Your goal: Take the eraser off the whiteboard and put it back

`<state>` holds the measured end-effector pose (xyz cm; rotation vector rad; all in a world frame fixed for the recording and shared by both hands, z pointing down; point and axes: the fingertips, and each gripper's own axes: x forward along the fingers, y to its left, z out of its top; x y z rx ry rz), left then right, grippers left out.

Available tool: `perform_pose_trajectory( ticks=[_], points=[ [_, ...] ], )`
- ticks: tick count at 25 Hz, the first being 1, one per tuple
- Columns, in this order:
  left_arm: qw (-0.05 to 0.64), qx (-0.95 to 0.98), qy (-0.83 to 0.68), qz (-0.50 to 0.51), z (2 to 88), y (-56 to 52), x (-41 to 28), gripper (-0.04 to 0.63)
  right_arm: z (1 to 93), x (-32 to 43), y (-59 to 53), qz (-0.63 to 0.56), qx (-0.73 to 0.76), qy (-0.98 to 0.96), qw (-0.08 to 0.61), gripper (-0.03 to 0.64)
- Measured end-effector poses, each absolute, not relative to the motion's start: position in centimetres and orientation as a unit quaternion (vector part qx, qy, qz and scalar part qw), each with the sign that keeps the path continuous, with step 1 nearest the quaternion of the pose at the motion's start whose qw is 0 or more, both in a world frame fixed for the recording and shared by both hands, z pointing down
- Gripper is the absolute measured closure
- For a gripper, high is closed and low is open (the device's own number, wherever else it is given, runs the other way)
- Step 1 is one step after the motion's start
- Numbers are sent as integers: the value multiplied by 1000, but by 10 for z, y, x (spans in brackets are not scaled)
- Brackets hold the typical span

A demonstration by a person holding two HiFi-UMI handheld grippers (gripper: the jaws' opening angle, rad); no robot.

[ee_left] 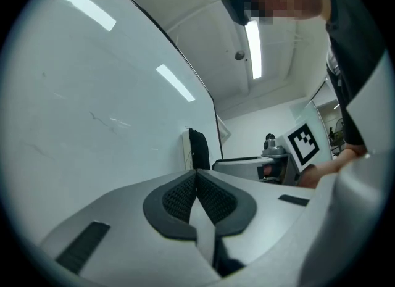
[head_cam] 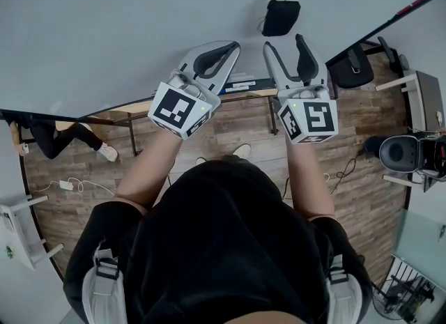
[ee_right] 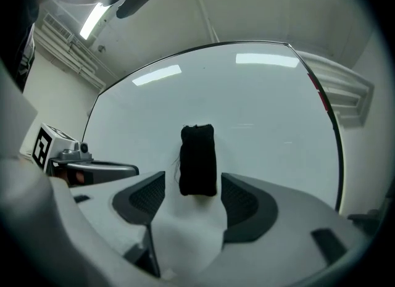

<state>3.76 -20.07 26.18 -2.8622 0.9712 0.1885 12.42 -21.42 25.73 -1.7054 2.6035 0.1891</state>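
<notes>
Right claw (ee_right: 192,184) wide before the black block eraser (ee_right: 197,159) on the glossy white whiteboard (ee_right: 265,119), left claw (ee_left: 196,178) shut: seemingly pickup, so advance, squeeze.

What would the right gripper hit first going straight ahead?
Probably the black eraser on the whiteboard: it sits dead ahead, in line with the gap between the right gripper's open jaws. Depth is unclear.
</notes>
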Motion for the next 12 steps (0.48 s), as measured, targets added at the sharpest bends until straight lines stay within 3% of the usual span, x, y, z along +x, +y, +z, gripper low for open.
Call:
perform_pose_trajectory(
  ticks=[7, 12],
  points=[
    [54, -946, 315, 63, 280, -190, 29, 601, 279, 106, -194, 50, -488, 871, 15, 351],
    [50, -949, 307, 57, 292, -182, 27, 601, 290, 94, -178, 47, -446, 894, 18, 429]
  ],
)
